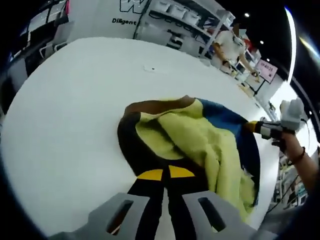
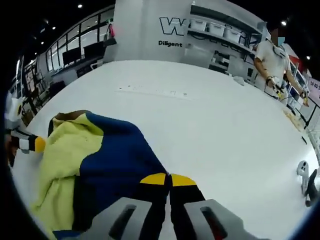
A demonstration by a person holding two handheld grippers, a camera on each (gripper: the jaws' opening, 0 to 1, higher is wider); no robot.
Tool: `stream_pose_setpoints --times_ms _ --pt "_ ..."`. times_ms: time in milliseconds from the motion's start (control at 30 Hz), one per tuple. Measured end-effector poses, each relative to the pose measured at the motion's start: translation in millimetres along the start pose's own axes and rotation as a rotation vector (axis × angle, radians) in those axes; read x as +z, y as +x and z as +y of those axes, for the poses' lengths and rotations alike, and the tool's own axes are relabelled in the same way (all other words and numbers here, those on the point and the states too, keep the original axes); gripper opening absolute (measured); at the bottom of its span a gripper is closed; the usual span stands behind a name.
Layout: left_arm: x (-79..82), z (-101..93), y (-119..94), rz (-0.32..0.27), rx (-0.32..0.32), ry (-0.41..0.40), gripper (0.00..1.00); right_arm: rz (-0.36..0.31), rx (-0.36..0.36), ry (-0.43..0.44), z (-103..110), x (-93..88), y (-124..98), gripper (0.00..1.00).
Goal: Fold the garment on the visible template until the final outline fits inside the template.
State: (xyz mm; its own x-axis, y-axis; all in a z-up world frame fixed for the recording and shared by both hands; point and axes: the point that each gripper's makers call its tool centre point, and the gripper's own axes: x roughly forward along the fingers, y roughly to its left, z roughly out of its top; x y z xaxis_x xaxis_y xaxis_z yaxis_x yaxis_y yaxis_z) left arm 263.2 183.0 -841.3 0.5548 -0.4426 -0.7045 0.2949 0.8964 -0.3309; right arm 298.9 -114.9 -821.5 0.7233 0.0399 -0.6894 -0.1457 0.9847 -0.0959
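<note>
I have both sets of tongs pressed together on the garment: my left tongs (image 1: 165, 174) pinch the dark edge of the fleece jacket (image 1: 195, 145), and my right tongs (image 2: 168, 180) pinch its navy side from the opposite end. The jacket lies bunched on the white table (image 1: 75, 100), yellow lining turned up, dark and navy shell around it. I can't make out any template outline under it, so my worry is folding blind and landing outside it. The thick fleece could also slip from either pinch, or drag toward the near table edge if I pull unevenly.
</note>
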Motion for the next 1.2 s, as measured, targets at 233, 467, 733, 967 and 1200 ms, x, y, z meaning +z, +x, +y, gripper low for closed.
stream_pose_setpoints --times_ms 233,467,733,967,1200 --pt "5.3 18.7 -5 0.016 0.044 0.088 0.01 -0.017 -0.101 -0.048 -43 10.9 0 0.00" --pt "23.6 32.4 -9 -0.007 0.067 0.140 0.01 -0.041 -0.148 -0.035 -76 24.9 6 0.00" --pt "43.4 29.7 -1 -0.070 0.097 0.251 0.02 -0.101 -0.127 -0.040 -78 44.6 25 0.00" --pt "40.1 23.6 -4 -0.093 0.068 0.170 0.04 -0.168 -0.120 -0.068 -77 65.2 34 0.00" --pt "18.1 -1.0 -18 -0.092 -0.016 0.032 0.19 -0.191 -0.021 0.003 -47 60.8 16 0.14"
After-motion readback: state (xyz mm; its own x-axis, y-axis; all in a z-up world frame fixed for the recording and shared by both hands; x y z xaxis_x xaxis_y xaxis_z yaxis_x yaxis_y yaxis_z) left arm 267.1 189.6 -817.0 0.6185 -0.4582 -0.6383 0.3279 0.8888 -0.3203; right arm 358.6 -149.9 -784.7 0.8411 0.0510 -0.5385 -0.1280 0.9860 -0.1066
